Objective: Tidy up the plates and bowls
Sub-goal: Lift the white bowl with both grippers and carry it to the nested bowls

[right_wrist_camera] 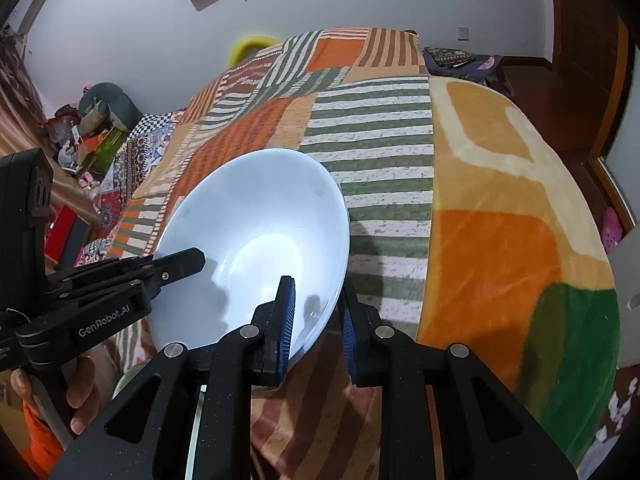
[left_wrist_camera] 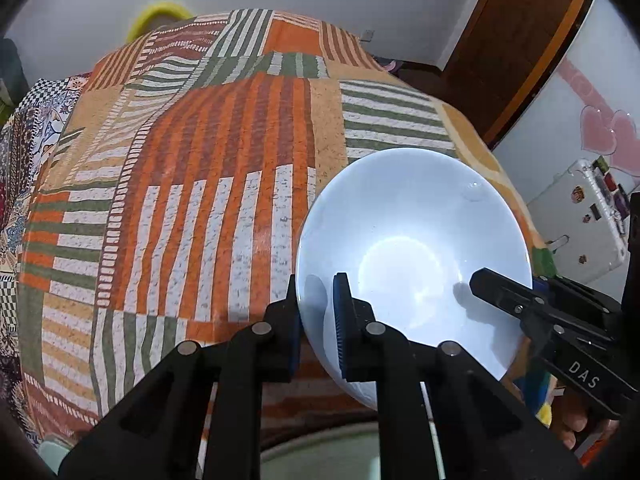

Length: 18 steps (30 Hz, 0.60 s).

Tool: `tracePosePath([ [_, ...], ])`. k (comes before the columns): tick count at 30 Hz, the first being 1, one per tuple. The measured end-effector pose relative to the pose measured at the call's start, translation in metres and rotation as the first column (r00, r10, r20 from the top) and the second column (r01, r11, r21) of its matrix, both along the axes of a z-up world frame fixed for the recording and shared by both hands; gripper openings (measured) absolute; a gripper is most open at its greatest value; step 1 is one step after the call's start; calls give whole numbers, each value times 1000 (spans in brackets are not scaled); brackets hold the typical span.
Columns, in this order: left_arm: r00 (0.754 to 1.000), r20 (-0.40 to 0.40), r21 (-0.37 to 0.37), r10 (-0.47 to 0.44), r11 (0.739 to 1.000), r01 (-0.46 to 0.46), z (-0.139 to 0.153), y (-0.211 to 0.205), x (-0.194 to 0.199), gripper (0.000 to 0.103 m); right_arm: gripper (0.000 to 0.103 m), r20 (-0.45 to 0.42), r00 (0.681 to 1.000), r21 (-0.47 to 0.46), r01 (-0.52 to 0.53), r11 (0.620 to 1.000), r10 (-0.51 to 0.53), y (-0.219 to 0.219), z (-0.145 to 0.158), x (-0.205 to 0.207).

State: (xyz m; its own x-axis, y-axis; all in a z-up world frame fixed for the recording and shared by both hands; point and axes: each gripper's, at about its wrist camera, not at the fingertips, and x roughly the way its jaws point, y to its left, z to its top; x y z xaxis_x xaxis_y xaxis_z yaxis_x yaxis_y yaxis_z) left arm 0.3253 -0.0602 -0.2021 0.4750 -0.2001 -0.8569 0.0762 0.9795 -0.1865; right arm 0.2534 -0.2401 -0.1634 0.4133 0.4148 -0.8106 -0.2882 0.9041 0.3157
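Note:
A white bowl [left_wrist_camera: 412,248] is held tilted above a striped patchwork blanket [left_wrist_camera: 200,208]. My left gripper [left_wrist_camera: 316,320] is shut on the bowl's left rim, with one blue pad inside the bowl and the other outside. My right gripper [right_wrist_camera: 318,320] is shut on the opposite rim of the same bowl [right_wrist_camera: 256,240], again with a pad on each side of the wall. Each gripper shows in the other's view: the right gripper [left_wrist_camera: 500,288] at the bowl's right edge, and the left gripper [right_wrist_camera: 180,264] at its left edge.
The blanket [right_wrist_camera: 480,200] covers a bed that fills most of both views. Below the grippers the pale rim of another dish [left_wrist_camera: 320,452] shows. A white case with stickers [left_wrist_camera: 580,232] lies to the right. A hand [right_wrist_camera: 80,392] holds the left gripper's handle.

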Motion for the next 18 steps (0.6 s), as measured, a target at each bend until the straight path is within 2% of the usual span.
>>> tracePosePath([
  [10,996,92,-25,0,1000,2,48,9,-42,13,20,103,995,2,-6,1000,5,10,42,-27],
  [18,983,185,-38,7,999,0,91,24,-85,13,20,148,989,21,-20,1000,17,23,64,-44],
])
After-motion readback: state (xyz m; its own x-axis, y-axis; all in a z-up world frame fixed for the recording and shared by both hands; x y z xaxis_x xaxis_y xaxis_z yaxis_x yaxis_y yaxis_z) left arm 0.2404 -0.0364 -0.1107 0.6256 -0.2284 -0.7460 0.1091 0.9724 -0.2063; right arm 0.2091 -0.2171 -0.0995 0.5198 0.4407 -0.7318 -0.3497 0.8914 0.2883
